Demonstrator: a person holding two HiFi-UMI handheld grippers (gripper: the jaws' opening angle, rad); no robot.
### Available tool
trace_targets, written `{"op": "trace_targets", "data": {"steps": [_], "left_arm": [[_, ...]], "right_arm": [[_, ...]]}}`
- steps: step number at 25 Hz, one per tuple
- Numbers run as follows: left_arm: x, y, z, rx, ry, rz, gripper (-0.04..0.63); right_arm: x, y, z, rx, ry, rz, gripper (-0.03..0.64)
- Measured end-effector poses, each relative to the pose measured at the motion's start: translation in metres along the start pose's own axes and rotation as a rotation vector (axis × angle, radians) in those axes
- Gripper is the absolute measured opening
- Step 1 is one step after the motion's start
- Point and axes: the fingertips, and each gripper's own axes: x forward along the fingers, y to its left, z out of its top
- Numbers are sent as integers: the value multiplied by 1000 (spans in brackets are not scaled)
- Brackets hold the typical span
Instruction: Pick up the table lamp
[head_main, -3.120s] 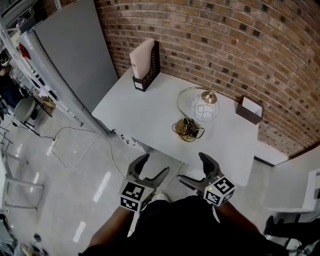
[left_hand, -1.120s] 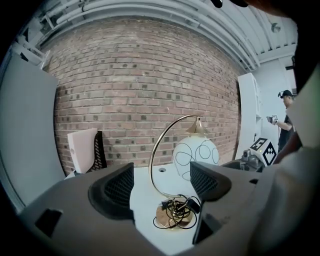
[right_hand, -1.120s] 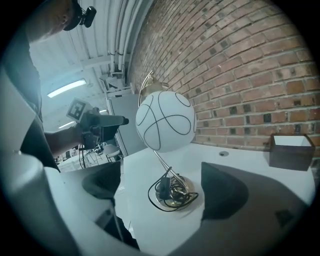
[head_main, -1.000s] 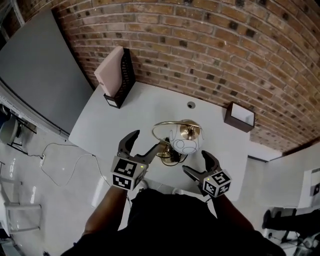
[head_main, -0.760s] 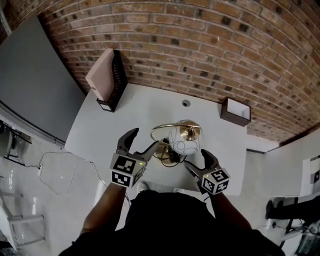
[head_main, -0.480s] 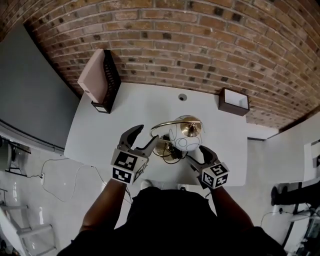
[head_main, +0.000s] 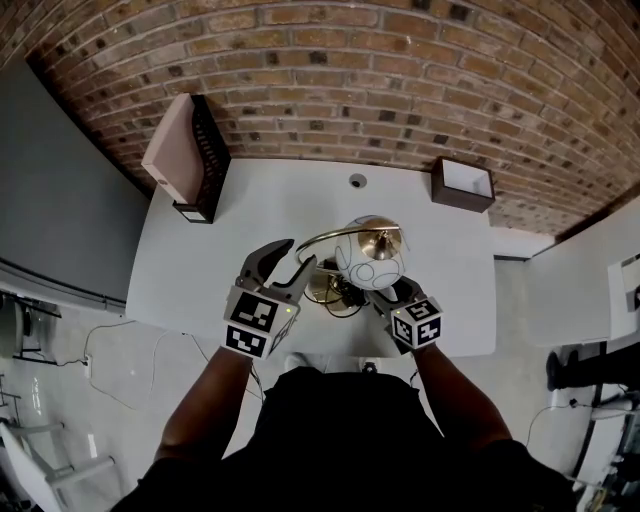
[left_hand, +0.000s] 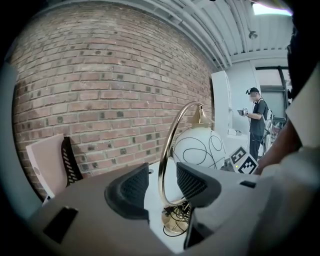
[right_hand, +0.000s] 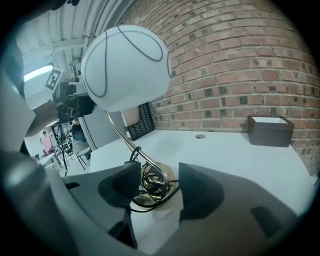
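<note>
White desk (head_main: 240, 210) against a red brick wall (head_main: 400, 70) bears the table lamp (head_main: 368, 258) near its front edge. Left gripper (left_hand: 162, 184) fingers, just closing, stand half apart round its brass arc (left_hand: 167, 145); right gripper (right_hand: 158, 183) fingers, closing too, flank its base (right_hand: 152, 196), not yet clamped.

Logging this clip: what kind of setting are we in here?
Probably an office or lab workspace: a white desk stands against a bare brick wall, with a black file holder on it and a grey partition panel beside it.
</note>
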Motion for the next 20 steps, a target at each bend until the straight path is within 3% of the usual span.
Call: {"op": "trace_targets", "data": {"steps": [11,20], "left_arm": [[0,-1,3,-1,3,21,132],[1,1,7,2,11,63,57]], "right_arm": [[39,-7,-24,-80,114,0,184],[56,-3,-28,-113,132,14,129]]}}
